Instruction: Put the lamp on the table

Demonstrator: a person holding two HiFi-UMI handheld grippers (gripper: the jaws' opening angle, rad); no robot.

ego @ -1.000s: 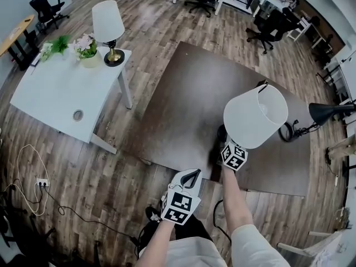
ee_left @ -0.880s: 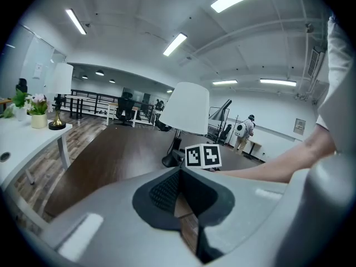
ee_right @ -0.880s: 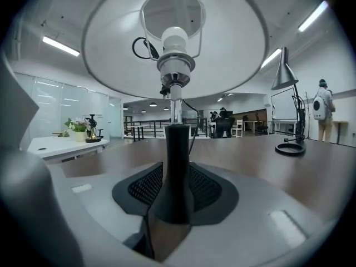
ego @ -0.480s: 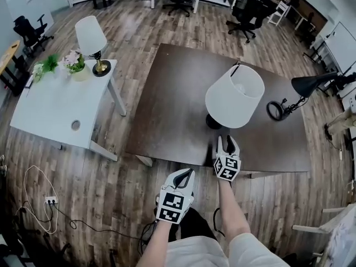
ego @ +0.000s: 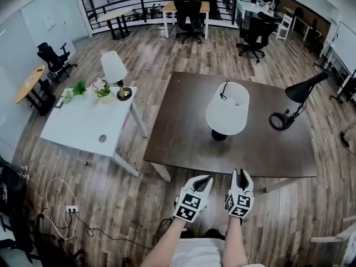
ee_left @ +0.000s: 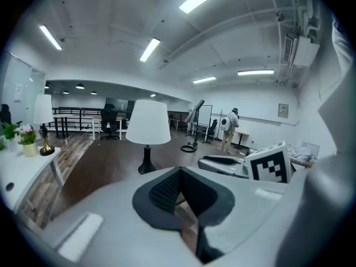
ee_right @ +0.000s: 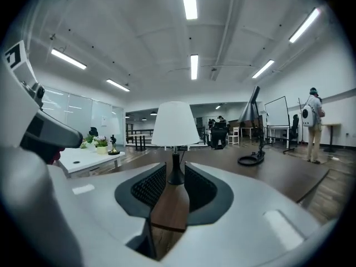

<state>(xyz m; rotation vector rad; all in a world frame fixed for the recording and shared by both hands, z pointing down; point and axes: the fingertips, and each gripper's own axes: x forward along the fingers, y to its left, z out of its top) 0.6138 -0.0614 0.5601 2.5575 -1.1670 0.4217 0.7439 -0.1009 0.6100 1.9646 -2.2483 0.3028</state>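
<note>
Standing on table (ego: 183,138), lamp (ego: 228,111); left gripper (ego: 207,178) fingers (ee_left: 161,192) together; right gripper (ego: 242,172) apart, closing, empty.

You get bright, even light from ceiling strips (ee_right: 189,0). Mid-frame lamp (ee_right: 176,128) sharp; your edges bend hard, gripper-view corners black, foreground soft.

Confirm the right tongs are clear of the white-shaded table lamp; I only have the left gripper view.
Observer: Clear. The right tongs are open and have just been closing, with nothing between them; the white-shaded table lamp stands beyond.
Operator: Base near an edge?
Observer: No. In the head view its round black base sits well inside the dark brown table.
Operator: Where are the tongs?
Observer: Right tongs and left tongs both hang short of the near edge, above the plank floor.
</note>
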